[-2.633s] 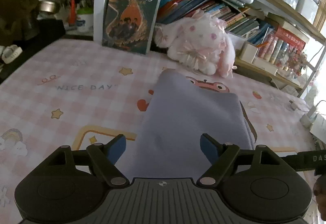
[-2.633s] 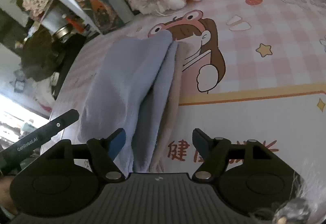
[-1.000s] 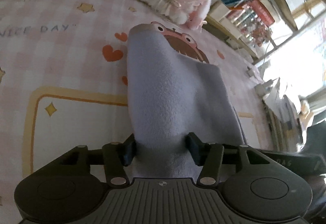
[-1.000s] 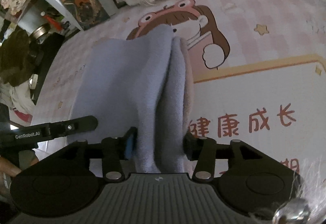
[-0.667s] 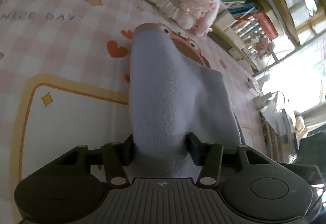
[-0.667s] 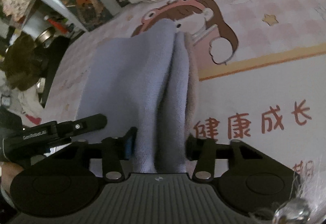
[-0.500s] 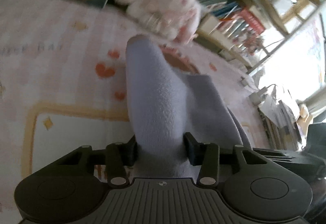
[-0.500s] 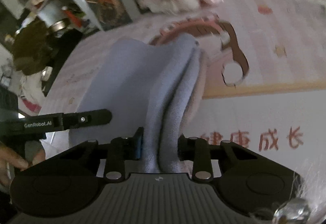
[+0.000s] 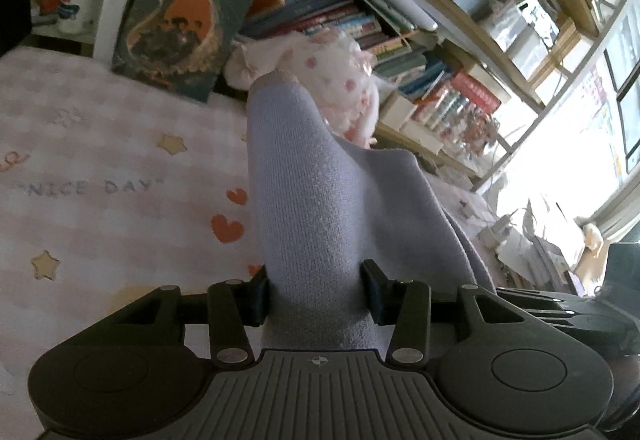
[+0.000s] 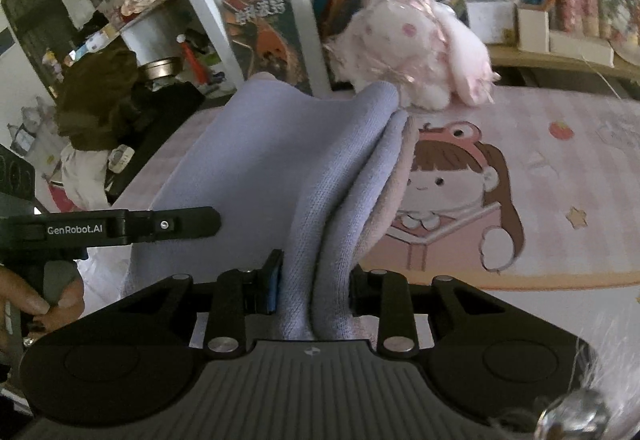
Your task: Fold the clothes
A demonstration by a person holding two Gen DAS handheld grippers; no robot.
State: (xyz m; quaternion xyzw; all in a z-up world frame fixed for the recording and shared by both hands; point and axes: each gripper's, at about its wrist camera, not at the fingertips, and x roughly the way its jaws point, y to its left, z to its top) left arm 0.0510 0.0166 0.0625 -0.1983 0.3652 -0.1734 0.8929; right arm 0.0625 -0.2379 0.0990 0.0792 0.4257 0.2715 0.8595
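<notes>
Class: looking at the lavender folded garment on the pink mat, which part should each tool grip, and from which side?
Grip the lavender garment at its near edge, one corner per tool, coming from the near side: the left tool and right tool are shut there, where the stacked layers bunch thick enough to pinch.

Plush toy [image 10: 416, 52] and book [image 9: 182, 16] block the mat's [image 9: 100, 200] far edge.
</notes>
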